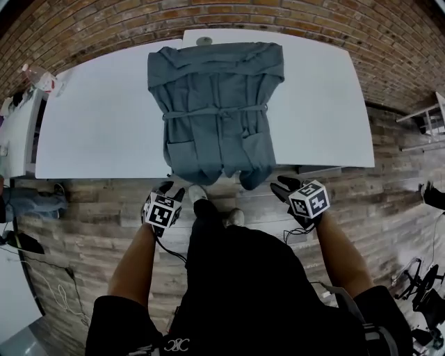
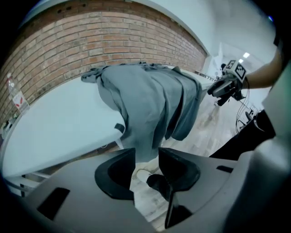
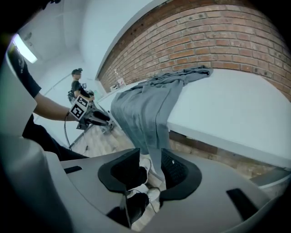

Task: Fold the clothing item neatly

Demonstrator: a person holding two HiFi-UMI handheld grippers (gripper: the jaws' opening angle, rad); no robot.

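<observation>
Two grippers hang just below the near edge of the white table (image 1: 97, 125), one at each lower corner of the grey garment (image 1: 215, 104). The garment lies flat on the tabletop with its collar end toward the brick wall (image 1: 313, 21), a thin tie drawn across its waist, and its bottom hem drooping over the near edge toward the plank floor (image 1: 83, 208). The left gripper (image 1: 170, 188) is released: its own view shows the two dark jaws standing apart with only floor and the person's shoe (image 2: 145, 175) in the gap, while the hanging hem sits just beyond the tips, untouched. The right gripper (image 1: 284, 186) is likewise unclenched — in its view a strip of the hem dangles into the space between the jaws, close to the ribbed pad on the right side, but the pads are not pressed on it. Each gripper shows off to the side in the other's view, level with the cloth.
</observation>
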